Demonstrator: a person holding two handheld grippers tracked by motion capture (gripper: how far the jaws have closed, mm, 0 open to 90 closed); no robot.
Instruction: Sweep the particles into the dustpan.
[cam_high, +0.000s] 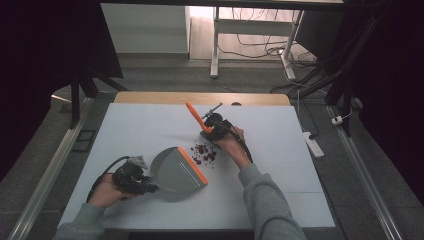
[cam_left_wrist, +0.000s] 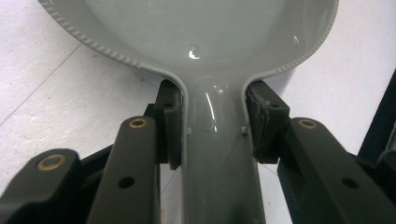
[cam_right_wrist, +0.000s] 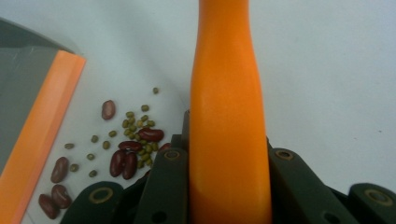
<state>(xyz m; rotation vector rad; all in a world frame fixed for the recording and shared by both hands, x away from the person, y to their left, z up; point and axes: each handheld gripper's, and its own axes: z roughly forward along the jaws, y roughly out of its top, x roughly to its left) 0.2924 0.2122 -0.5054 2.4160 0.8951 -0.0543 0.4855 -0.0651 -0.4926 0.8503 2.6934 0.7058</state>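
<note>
A grey dustpan (cam_high: 175, 172) with an orange front lip (cam_high: 193, 165) lies flat on the white table. My left gripper (cam_high: 148, 188) is shut on its handle. In the left gripper view the pads (cam_left_wrist: 169, 122) press both sides of the grey handle (cam_left_wrist: 217, 158) just below the pan (cam_left_wrist: 201, 28). My right gripper (cam_high: 209, 131) is shut on an orange brush handle (cam_high: 193, 113) that slants up and to the left. In the right gripper view that handle (cam_right_wrist: 226, 107) rises between the jaws. Red and green beans (cam_high: 204, 152) lie scattered between the lip and my right gripper, and the beans (cam_right_wrist: 130, 149) lie beside the orange lip (cam_right_wrist: 42, 135).
The white table top (cam_high: 140, 125) has a wooden strip along its far edge (cam_high: 200, 98). A white power strip (cam_high: 314, 145) lies on the floor to the right. Desk legs and cables (cam_high: 250, 45) stand beyond the table.
</note>
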